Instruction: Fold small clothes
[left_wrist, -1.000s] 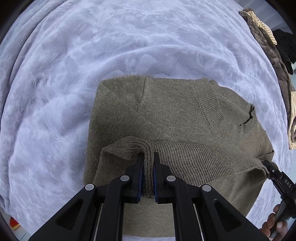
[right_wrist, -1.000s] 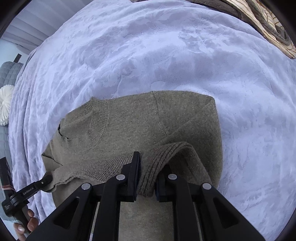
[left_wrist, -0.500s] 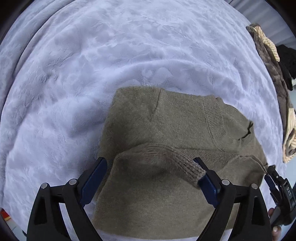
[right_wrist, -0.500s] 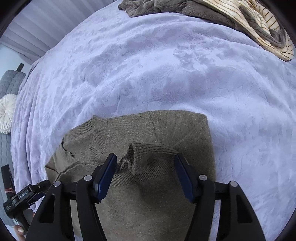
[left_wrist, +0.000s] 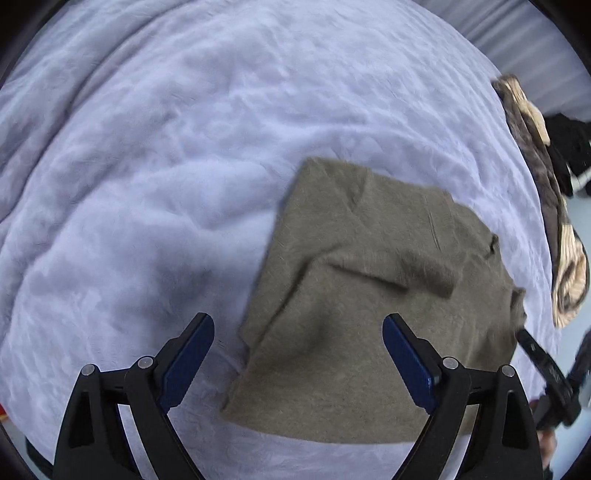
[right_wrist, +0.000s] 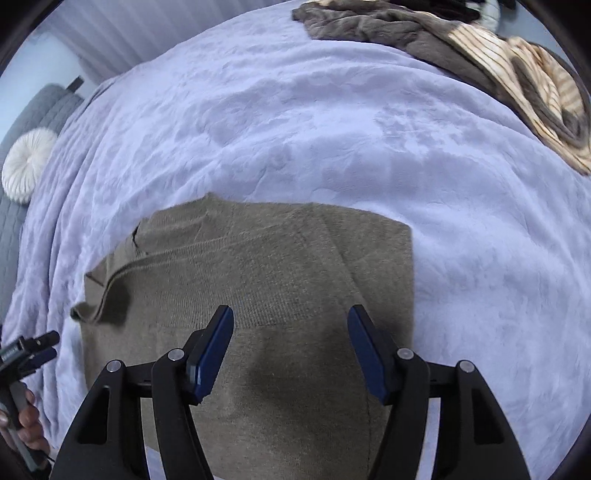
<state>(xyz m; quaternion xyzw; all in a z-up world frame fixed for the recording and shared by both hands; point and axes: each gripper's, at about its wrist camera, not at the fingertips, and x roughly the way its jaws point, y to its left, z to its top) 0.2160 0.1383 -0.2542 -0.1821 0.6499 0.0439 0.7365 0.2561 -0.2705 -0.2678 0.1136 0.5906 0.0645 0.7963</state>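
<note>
An olive-green knit sweater (left_wrist: 369, 295) lies folded on the lilac blanket, its hem laid up over the chest. It also shows in the right wrist view (right_wrist: 277, 295), collar at the left. My left gripper (left_wrist: 297, 336) is open and empty, raised above the sweater's near left part. My right gripper (right_wrist: 290, 332) is open and empty, raised above the sweater's near middle. The right gripper also shows at the lower right edge of the left wrist view (left_wrist: 546, 369), and the left gripper at the lower left edge of the right wrist view (right_wrist: 22, 350).
The lilac blanket (left_wrist: 147, 166) covers the whole bed. A pile of brown and striped clothes (right_wrist: 480, 66) lies at the far right; it also shows in the left wrist view (left_wrist: 546, 206). A round white cushion (right_wrist: 27, 164) sits on grey furniture at the left.
Both grippers let go of the sweater's ribbed hem, opened wide and pulled back upward. The hem now lies flat over the chest.
</note>
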